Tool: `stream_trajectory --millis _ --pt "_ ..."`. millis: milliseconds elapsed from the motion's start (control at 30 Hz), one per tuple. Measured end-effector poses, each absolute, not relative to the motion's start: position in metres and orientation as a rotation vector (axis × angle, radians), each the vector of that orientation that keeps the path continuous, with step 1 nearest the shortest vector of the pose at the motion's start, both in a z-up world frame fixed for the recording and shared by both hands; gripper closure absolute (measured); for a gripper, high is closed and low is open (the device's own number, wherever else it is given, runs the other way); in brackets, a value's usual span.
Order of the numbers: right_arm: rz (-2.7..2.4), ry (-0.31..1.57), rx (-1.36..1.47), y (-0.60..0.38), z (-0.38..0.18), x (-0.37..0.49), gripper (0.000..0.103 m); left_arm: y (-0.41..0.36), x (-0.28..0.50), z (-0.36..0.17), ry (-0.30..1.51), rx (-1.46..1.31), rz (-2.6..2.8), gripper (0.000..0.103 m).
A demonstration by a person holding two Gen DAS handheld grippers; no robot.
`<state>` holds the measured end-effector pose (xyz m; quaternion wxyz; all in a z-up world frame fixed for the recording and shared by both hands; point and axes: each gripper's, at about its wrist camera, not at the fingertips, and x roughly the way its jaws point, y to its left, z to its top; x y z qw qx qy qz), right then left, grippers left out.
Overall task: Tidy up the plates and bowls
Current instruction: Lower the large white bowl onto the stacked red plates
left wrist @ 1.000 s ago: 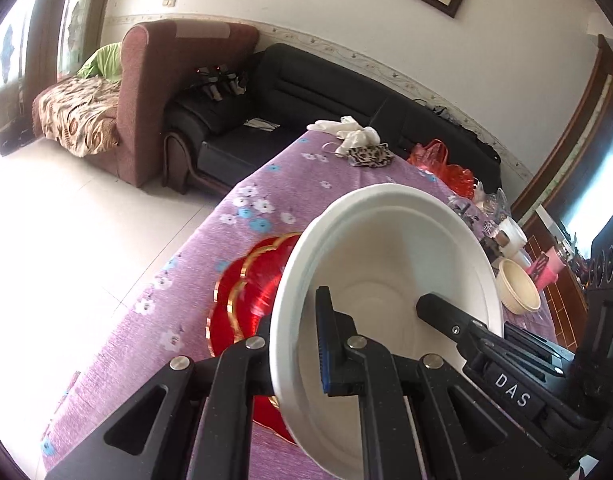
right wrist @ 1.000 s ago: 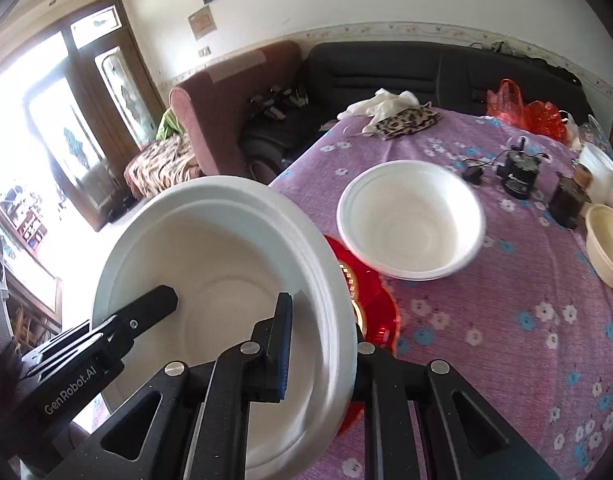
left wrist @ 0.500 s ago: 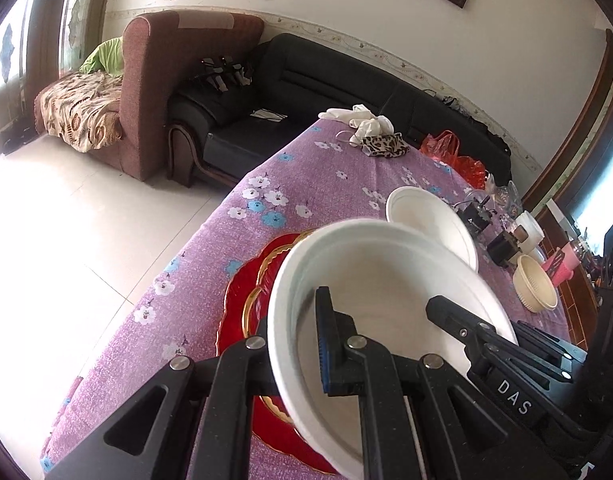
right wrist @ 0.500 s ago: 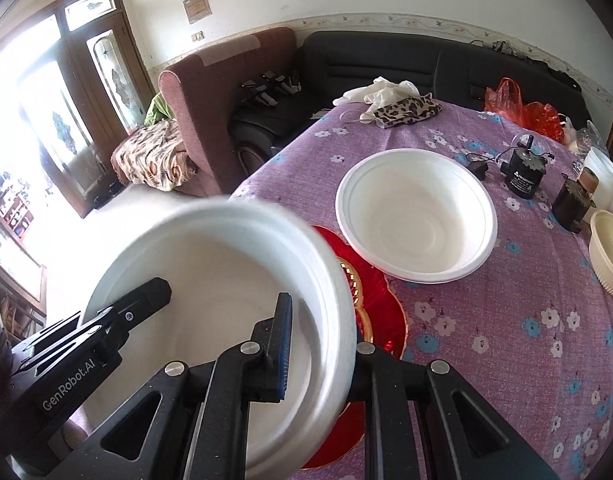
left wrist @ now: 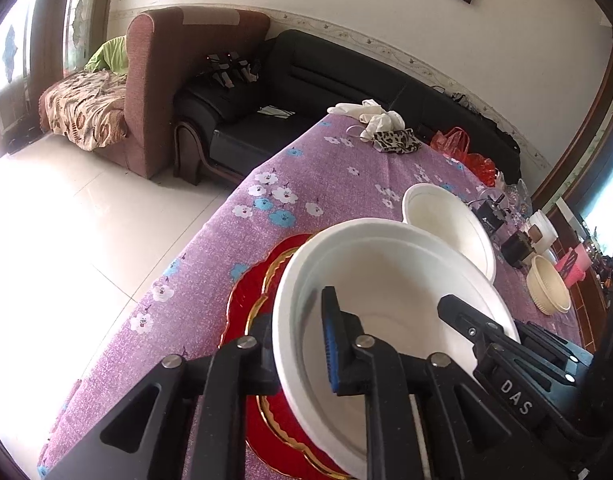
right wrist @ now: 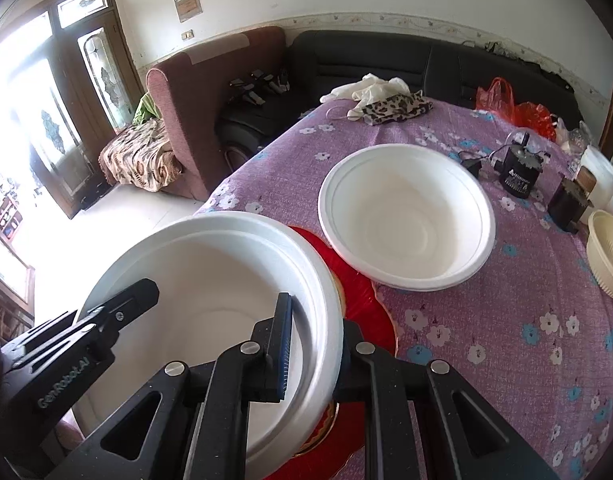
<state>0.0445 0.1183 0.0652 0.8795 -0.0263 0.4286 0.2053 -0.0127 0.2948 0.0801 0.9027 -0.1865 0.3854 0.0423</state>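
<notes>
Together, two hand-held grippers carried one white foam bowl [left wrist: 390,280] just above a red gold-edged plate [left wrist: 250,304] at the near edge of the purple flowered tabletop [left wrist: 326,168]. The left hand-held gripper [left wrist: 302,340] straddled the bowl's left rim, its jaws opening with the rim between them and a gap showing at the inner pad. The right hand-held gripper [right wrist: 314,344] was clamped on the opposite rim. Judged risk: with one side letting go first, the light bowl could tip or slide off the plate toward the floor. A second white bowl [right wrist: 406,216] sat just beyond the plate, crowding it. A cream bowl [right wrist: 610,256] and dark small gadgets [right wrist: 518,172] stood farther right.
</notes>
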Motion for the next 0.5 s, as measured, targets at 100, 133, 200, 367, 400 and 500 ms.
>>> stream_trajectory --millis 100,133,200,367,400,500 --pt "0.428 0.880 -0.050 0.119 0.066 0.043 0.087 0.294 -0.018 0.086 0.768 -0.392 0.069 0.063" --pt "0.431 0.874 -0.041 0.118 0.067 0.042 0.087 0.294 -0.020 0.088 0.757 -0.390 0.066 0.052" --pt "0.435 0.866 -0.027 0.117 0.068 0.041 0.085 0.293 -0.026 0.097 0.722 -0.382 0.075 0.037" --pt "0.437 0.846 0.002 0.112 0.073 0.039 0.068 0.297 -0.036 0.111 0.681 -0.391 0.066 0.034" --pt "0.436 0.842 0.009 0.111 0.075 0.038 0.068 0.298 -0.038 0.112 0.677 -0.390 0.068 0.034" --pt "0.435 0.834 0.024 0.107 0.079 0.037 0.068 0.299 -0.044 0.115 0.669 -0.383 0.074 0.033"
